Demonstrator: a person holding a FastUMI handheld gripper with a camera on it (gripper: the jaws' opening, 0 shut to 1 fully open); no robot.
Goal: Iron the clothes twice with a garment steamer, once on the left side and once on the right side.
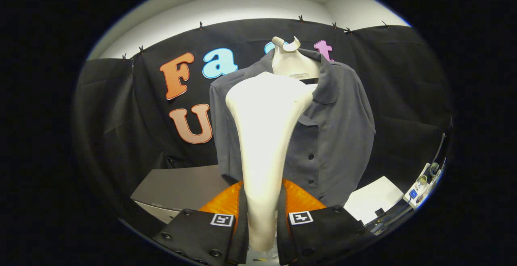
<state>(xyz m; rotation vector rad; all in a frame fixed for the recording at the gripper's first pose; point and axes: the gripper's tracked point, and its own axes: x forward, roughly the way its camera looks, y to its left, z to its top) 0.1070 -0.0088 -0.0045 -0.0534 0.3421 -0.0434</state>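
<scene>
Tongs closed on the handle of a cream, upright garment steamer, its broad head raised just before the grey buttoned shirt hanging on a hanger.

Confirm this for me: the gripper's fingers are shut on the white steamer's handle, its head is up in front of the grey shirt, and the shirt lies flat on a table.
One detail is wrong. In the gripper view the grey shirt does not lie on a table; it hangs upright on a white hanger before the black cloth wall. The rest holds: the gripper is shut on the white steamer, whose head is up in front of the shirt.
</scene>
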